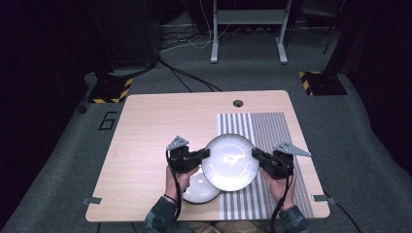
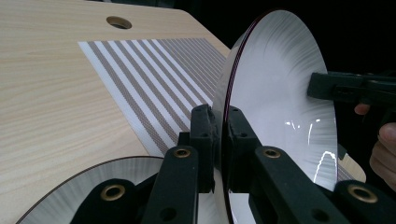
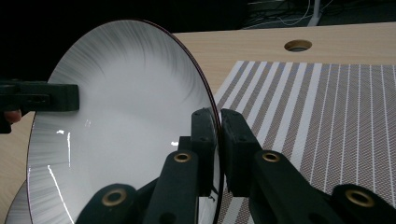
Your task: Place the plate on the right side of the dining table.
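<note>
Item: one white plate (image 1: pixel 230 161), being carried between two grippers above the bench (image 1: pixel 145 136).

The left gripper (image 1: pixel 206 153) is pinching the plate's left rim, its jaws narrowed onto the thin edge; the right gripper (image 1: pixel 256 154) is clamping the opposite rim in the same way. In the left gripper view the plate (image 2: pixel 280 93) is standing between that gripper's (image 2: pixel 220 135) jaws, rim edge-on; likewise in the right gripper view (image 3: pixel 218 140), with the plate (image 3: pixel 126 116) face spreading to the left. The plate is hanging partly over a striped mat (image 1: pixel 272 141) and partly overlapping a second plate (image 1: pixel 197 189) lying flat just below the left gripper, near the bench's front edge. Bare wood is lying open to the left and toward the far edge, where a round hole (image 1: pixel 237 103) is sitting; the mat's right side is running near the bench's right edge.
</note>
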Tool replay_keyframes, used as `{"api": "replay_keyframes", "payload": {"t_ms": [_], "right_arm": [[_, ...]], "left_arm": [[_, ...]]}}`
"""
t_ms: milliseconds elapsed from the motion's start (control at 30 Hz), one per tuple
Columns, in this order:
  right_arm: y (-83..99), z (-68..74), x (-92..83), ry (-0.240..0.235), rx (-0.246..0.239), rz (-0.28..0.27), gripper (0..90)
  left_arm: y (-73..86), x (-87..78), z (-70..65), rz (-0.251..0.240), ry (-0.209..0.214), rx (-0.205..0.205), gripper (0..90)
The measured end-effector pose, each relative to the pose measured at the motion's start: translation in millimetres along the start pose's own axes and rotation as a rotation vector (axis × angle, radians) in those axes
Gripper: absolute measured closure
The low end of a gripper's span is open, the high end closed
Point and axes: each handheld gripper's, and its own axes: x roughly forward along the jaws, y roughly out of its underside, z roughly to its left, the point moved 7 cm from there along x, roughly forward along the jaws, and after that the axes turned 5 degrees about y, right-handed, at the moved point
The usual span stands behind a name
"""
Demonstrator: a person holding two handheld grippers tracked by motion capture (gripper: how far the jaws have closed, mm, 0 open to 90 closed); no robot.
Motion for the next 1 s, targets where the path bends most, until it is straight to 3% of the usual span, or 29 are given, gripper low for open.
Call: {"api": "replay_keyframes", "payload": {"t_ms": [467,1000], "right_arm": [[-4.7,-17.9,-5.3,0.028,0.022,-0.007,83.8],[-8.8,-35.5,-1.6,0.050,0.038,0.011,83.6]], "left_arm": [[-10.2,18.3,-6.9,0.017,0.022,0.018,83.8],[-15.8,38.9,-6.5,0.033,0.029,0.002,83.8]]}}
